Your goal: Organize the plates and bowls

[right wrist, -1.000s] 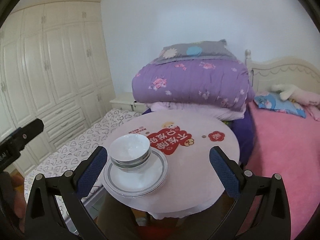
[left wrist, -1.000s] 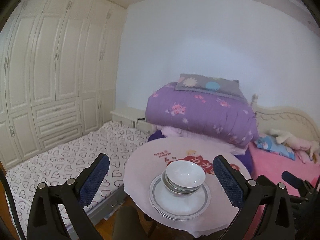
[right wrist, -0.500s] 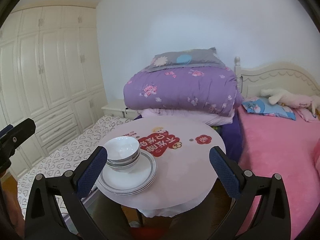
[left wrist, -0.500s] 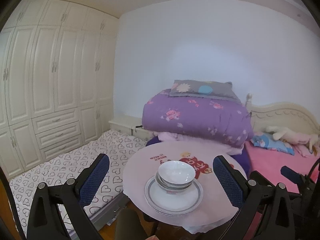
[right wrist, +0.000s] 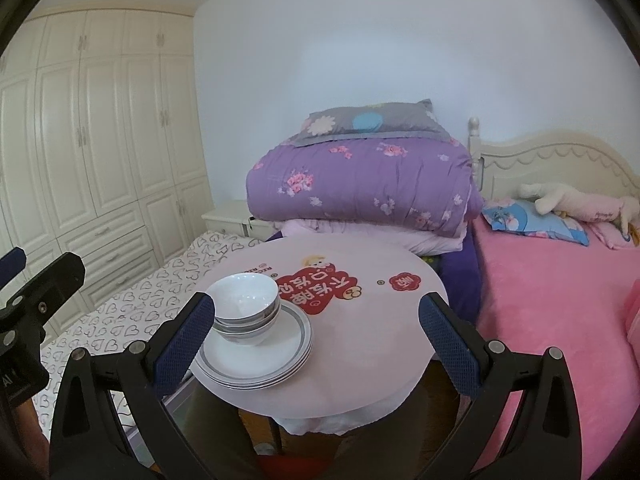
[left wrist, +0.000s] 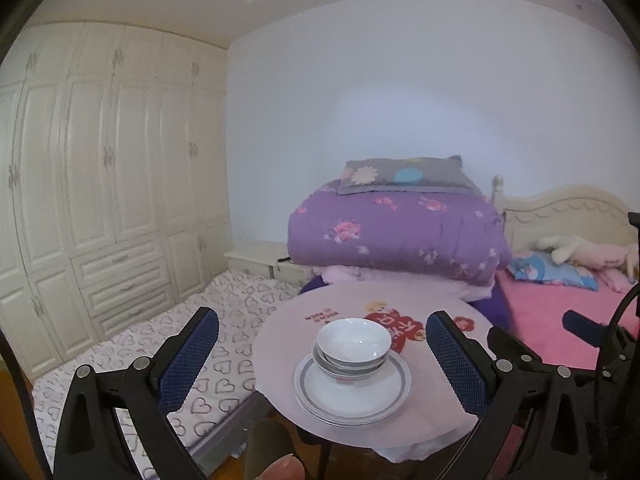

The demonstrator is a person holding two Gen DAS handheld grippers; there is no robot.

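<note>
A stack of white bowls (left wrist: pixel 353 346) with grey bands sits on a stack of white grey-rimmed plates (left wrist: pixel 354 394) near the front edge of a round pink table (left wrist: pixel 288 344). In the right wrist view the bowls (right wrist: pixel 245 306) and the plates (right wrist: pixel 256 356) lie at the table's (right wrist: pixel 360 344) front left. My left gripper (left wrist: pixel 322 324) is open and empty, held back from the table and above it. My right gripper (right wrist: pixel 316 308) is open and empty, also held back from the table.
A folded purple quilt (left wrist: pixel 396 236) with a grey pillow sits behind the table. A pink bed (right wrist: pixel 560 300) with a plush toy is to the right. A heart-patterned mattress (left wrist: pixel 152 356) and a white wardrobe (left wrist: pixel 100 200) are to the left.
Both grippers have drawn back and up from the table, so the dishes look smaller and lower. The dishes have not moved.
</note>
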